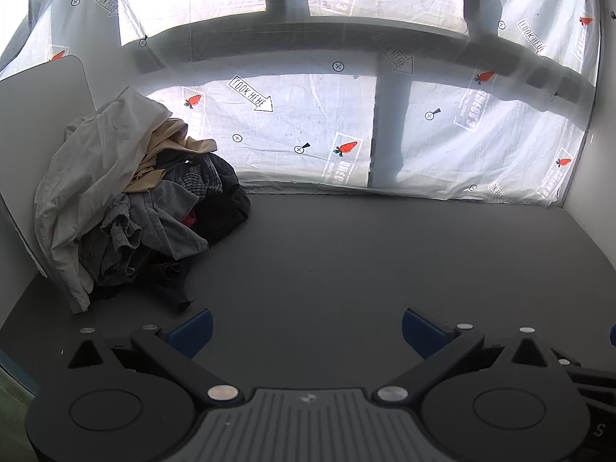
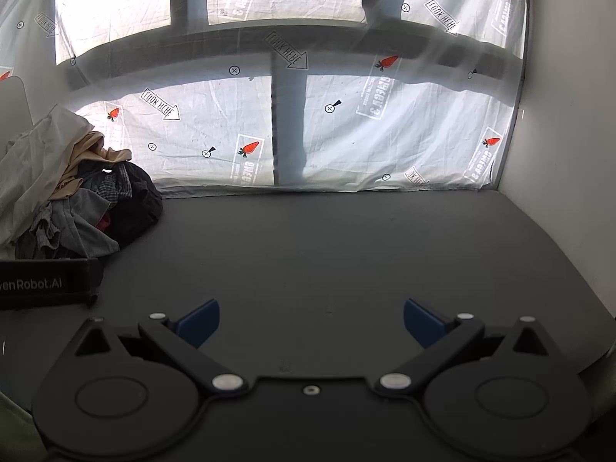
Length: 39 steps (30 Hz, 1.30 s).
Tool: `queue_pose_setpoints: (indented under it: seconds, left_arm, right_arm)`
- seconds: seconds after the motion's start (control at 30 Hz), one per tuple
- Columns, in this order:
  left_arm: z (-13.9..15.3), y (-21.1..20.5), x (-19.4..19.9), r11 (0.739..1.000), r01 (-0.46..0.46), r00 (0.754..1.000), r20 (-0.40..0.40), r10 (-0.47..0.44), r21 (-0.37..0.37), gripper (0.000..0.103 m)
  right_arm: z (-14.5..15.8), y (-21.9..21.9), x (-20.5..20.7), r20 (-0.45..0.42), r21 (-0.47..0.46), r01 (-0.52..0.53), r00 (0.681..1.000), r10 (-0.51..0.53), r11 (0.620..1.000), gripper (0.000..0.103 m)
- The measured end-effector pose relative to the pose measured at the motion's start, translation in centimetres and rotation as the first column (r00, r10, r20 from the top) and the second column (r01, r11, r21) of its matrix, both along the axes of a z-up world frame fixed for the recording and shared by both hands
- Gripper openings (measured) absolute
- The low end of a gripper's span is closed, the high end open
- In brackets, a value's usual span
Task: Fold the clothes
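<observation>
A heap of unfolded clothes [image 1: 131, 208] lies at the back left of the dark grey table [image 1: 346, 254]: a white garment on top, then beige, grey, checked and black ones. The heap also shows in the right wrist view [image 2: 73, 200]. My left gripper [image 1: 306, 329] is open and empty, low over the table's front, right of the heap. My right gripper [image 2: 312, 321] is open and empty over the table's front. The left gripper's black body [image 2: 46, 283] shows at the left edge of the right wrist view.
A printed white sheet [image 1: 308, 131] hangs over the window behind the table. A grey panel [image 1: 42, 88] stands behind the heap on the left. A white wall [image 2: 569, 115] bounds the table on the right.
</observation>
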<state>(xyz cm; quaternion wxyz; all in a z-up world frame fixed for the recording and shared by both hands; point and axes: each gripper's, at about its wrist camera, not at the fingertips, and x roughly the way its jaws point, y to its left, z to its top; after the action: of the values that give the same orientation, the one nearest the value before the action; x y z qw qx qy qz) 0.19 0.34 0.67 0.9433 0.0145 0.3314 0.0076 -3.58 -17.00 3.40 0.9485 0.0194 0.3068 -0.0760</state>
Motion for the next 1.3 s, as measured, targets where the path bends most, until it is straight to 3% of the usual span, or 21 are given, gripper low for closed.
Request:
queue_pose_setpoints:
  seconds: [1.3]
  left_arm:
    - [0.17,0.01,0.45,1.0,-0.002,1.0,-0.002,0.002,0.005,0.103]
  right_arm:
    - [0.97,-0.99,0.69,-0.001,-0.005,0.01,1.0,-0.01,1.0,0.103]
